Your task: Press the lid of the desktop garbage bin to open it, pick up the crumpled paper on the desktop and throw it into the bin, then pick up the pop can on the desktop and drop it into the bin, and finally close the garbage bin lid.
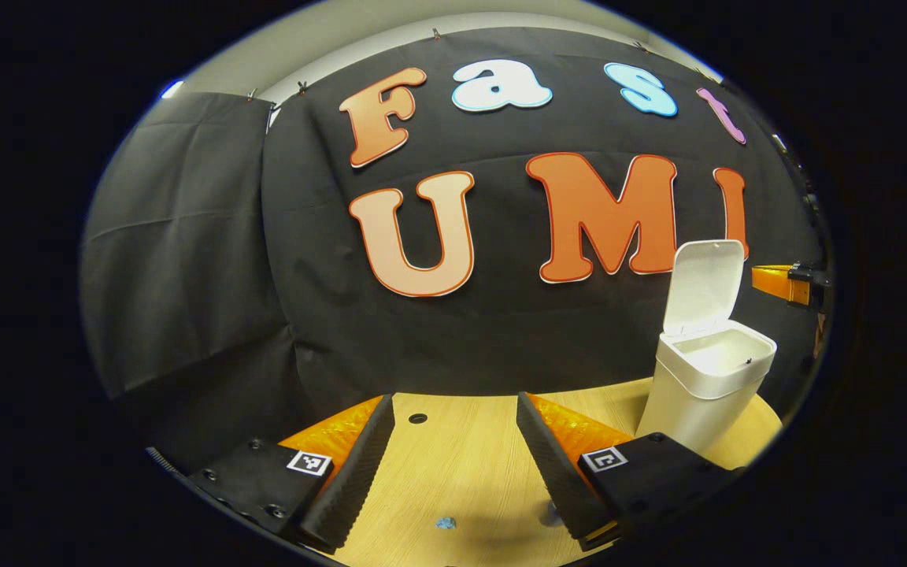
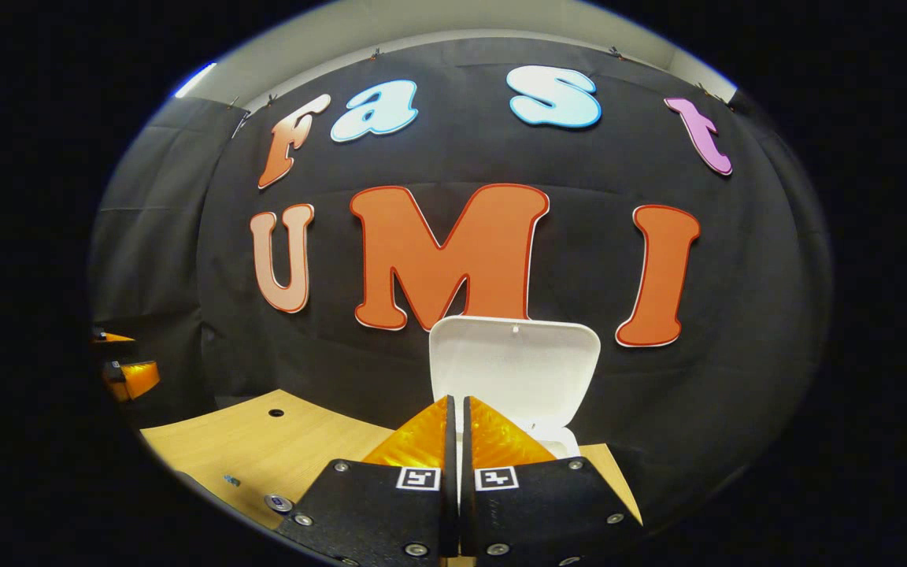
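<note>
The white desktop bin point(image 1: 707, 378) stands on the wooden table at the right of the left gripper view, its lid point(image 1: 705, 287) tipped up and the inside showing pale. My left gripper point(image 1: 453, 403) hovers open over the table, left of the bin, with nothing between its fingers. In the right gripper view the raised lid point(image 2: 516, 366) stands straight ahead, with the bin's rim point(image 2: 560, 441) just behind my fingers. My right gripper point(image 2: 457, 409) is shut and empty, close in front of the bin. Its orange body point(image 1: 784, 283) also shows beside the lid.
The wooden table point(image 1: 461, 465) has a small round hole point(image 1: 418, 418) near its back edge. A tiny blue scrap point(image 1: 446, 522) lies near the front. A small round silvery thing point(image 2: 278, 502) sits low left in the right gripper view. The left gripper point(image 2: 129, 376) shows far left.
</note>
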The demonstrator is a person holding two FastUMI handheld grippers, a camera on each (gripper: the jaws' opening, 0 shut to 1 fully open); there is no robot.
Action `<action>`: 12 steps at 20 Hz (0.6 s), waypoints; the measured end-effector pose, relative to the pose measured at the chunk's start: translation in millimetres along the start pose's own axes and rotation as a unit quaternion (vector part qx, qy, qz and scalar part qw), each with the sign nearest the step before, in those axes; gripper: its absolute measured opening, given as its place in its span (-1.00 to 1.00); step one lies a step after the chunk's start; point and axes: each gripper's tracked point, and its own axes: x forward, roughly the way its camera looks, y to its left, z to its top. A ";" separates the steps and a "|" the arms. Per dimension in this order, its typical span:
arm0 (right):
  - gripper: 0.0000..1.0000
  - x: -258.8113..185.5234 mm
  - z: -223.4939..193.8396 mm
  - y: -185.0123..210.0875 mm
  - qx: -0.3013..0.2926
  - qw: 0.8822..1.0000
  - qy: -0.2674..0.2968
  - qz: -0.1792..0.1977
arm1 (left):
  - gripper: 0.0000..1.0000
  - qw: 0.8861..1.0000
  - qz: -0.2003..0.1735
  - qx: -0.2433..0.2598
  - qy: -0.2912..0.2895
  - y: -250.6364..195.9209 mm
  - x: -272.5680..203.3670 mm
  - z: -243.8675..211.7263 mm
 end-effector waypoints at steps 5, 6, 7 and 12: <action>-0.82 -16.2 -14.3 34.8 -0.007 1.000 0.010 0.006 | 0.99 0.999 -0.031 0.001 0.019 7.7 15.3 -23.5; -0.65 -19.0 -15.9 42.0 -0.006 1.000 0.011 0.007 | 0.99 0.999 -0.039 0.000 0.022 8.4 19.5 -26.5; -0.58 -21.3 -18.8 49.4 -0.002 1.000 0.014 0.008 | 0.99 0.999 -0.046 0.000 0.025 9.5 21.9 -30.7; 0.19 -31.2 -43.1 80.6 0.009 0.999 0.038 0.011 | 0.99 0.996 -0.075 0.000 0.052 18.3 36.3 -56.8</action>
